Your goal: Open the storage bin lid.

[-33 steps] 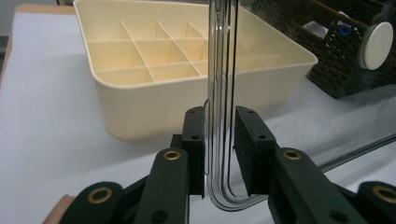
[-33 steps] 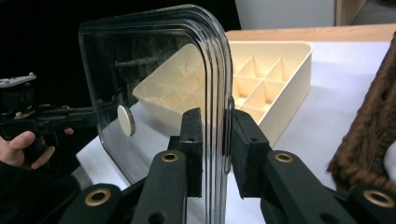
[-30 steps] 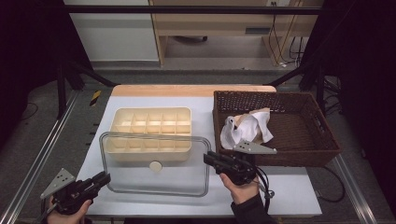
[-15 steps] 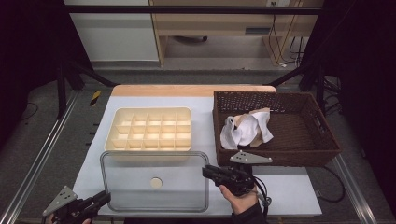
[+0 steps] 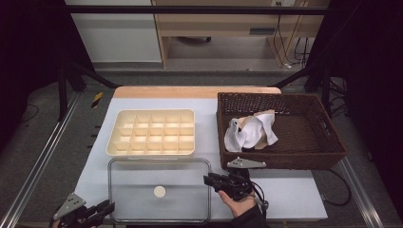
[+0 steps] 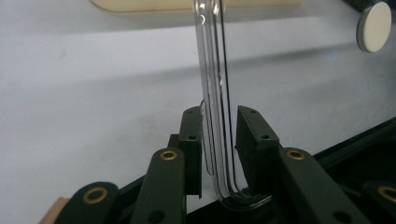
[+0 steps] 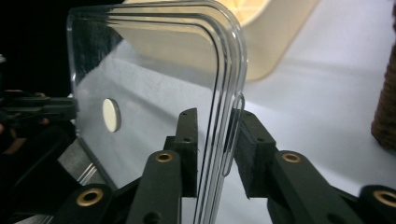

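Note:
A clear plastic lid (image 5: pixel 142 199) with a white disc (image 5: pixel 159 192) in its middle lies flat on the table, just in front of a cream compartment tray (image 5: pixel 151 112). My left gripper (image 5: pixel 109 206) is at the lid's front left corner. In the left gripper view the lid's rim (image 6: pixel 210 70) runs between the jaws of that gripper (image 6: pixel 219 126) with gaps beside it. My right gripper (image 5: pixel 207 179) is at the lid's right edge, and the rim (image 7: pixel 163 70) stands loose between its jaws (image 7: pixel 217 126). Both pairs of jaws have just been opening.
A dark wicker basket (image 5: pixel 280 96) with a white and tan cloth (image 5: pixel 252 133) stands at the right, close behind my right hand. The table's front edge and a metal rail lie right by my left gripper.
The lid has come down from over the tray's front and now rests on the table nearer the person. Both grippers sank with it and drew back toward the front edge.

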The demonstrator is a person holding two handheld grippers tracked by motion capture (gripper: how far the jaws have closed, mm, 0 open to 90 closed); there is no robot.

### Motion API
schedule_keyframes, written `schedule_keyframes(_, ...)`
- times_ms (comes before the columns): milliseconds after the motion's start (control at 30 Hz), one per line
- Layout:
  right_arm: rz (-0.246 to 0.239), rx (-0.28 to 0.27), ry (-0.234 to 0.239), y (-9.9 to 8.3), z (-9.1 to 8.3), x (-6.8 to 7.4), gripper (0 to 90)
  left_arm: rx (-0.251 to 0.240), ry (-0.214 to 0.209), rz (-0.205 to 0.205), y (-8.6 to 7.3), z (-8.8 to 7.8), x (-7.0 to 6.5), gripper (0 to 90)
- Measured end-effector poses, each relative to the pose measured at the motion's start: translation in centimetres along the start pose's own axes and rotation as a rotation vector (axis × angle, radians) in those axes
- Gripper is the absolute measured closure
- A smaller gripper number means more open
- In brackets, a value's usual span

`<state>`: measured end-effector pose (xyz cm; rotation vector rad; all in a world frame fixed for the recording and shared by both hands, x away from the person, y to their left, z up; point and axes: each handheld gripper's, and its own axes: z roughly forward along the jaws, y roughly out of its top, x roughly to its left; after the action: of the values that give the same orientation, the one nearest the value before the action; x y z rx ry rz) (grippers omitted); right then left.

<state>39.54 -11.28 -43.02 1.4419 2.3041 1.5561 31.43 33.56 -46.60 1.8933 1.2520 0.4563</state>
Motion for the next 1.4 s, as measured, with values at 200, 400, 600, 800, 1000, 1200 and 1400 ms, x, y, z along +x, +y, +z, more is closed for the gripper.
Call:
schedule_keyframes(200, -0.015, 0.017, -0.040, -0.3, 1.0, -0.3, 66.4, 0.017, -0.001, -0.004, -0.1, 0.4, 0.0, 67.6)
schedule_keyframes(400, -0.036, 0.055, -0.087, -0.7, 1.9, -0.4, 61.4, 0.048, -0.005, 0.000, -0.1, 0.7, -0.1, 65.3)
schedule_keyframes(600, -0.046, 0.087, -0.116, -1.0, 2.6, -0.6, 56.5, 0.080, -0.007, 0.000, 0.0, 1.0, -0.5, 62.1)
schedule_keyframes(800, -0.048, 0.106, -0.126, -1.1, 3.3, -0.9, 52.9, 0.099, 0.018, 0.021, 0.0, 1.2, -1.0, 58.4)
schedule_keyframes(1000, -0.052, 0.128, -0.143, -1.2, 4.2, -1.2, 48.7, 0.121, 0.005, 0.009, 0.1, 1.5, -0.9, 54.9)
schedule_keyframes(1200, -0.071, 0.141, -0.166, -1.3, 4.7, -1.2, 46.0, 0.120, 0.027, 0.030, 0.3, 1.7, -1.1, 53.4)
schedule_keyframes(1400, -0.145, 0.135, -0.247, -1.6, 5.3, -1.2, 43.8, 0.114, 0.030, 0.027, 0.5, 2.0, -0.9, 49.4)
